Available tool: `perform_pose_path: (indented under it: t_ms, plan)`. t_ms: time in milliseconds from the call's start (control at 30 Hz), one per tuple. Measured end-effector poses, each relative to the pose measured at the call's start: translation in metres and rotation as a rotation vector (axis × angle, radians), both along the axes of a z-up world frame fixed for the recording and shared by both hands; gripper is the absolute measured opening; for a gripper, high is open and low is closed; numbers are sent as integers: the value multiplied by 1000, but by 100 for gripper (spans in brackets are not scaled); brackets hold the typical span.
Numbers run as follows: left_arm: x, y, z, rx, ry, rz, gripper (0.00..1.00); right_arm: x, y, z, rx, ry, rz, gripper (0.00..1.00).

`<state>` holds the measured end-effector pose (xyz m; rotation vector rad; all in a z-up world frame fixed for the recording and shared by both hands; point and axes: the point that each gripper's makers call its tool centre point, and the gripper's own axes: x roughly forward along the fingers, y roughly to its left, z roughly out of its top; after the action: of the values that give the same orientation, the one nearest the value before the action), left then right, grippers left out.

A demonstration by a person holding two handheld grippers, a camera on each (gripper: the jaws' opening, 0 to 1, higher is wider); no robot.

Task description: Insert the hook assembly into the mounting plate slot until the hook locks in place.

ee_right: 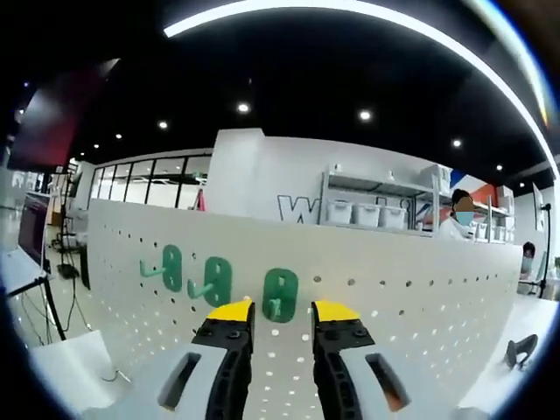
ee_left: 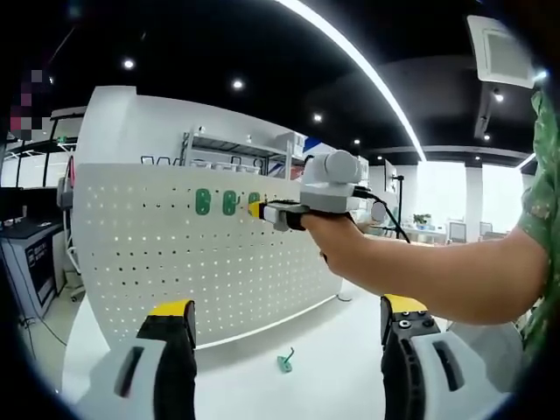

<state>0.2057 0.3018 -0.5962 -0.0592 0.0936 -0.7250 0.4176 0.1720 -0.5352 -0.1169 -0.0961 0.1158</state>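
Hook assembly (ee_right: 280, 296), light rigid plastic, sits between my right hand-held gripper (ee_right: 280, 317) tips; I can't tell if they're grasping it. Left hand-held gripper (ee_left: 289, 319) is released.

White pegboard (ee_right: 394, 306) dotted with holes, three green hooks (ee_right: 280, 295) on it; a fourth green hook (ee_left: 285, 360) on the white desk (ee_left: 332, 367); yellow-tipped black fingers (ee_right: 232, 317).

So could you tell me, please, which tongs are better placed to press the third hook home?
The right tongs: their tips flank the third green plastic hook on the white perforated board. The left tongs hang back, open.
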Motion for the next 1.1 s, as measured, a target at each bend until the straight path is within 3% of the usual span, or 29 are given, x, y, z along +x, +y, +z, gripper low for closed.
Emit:
perform_pose_path:
  t_ms: [267,467,633,1100]
  plan:
    - [-1,-2,2,3,-3,-2,90,-3,-2,-3,44,13,22,63]
    - [-3,-4,3,8,-6,-4,90,-7,-1,-3,83,14,47,77]
    - [-4,-3,4,10,-8,-1,90,-10,-7,-3,87,15,49,83]
    - [-12,-8,7,37,-13,5,90,-31,-23,6,64,-2,57,84]
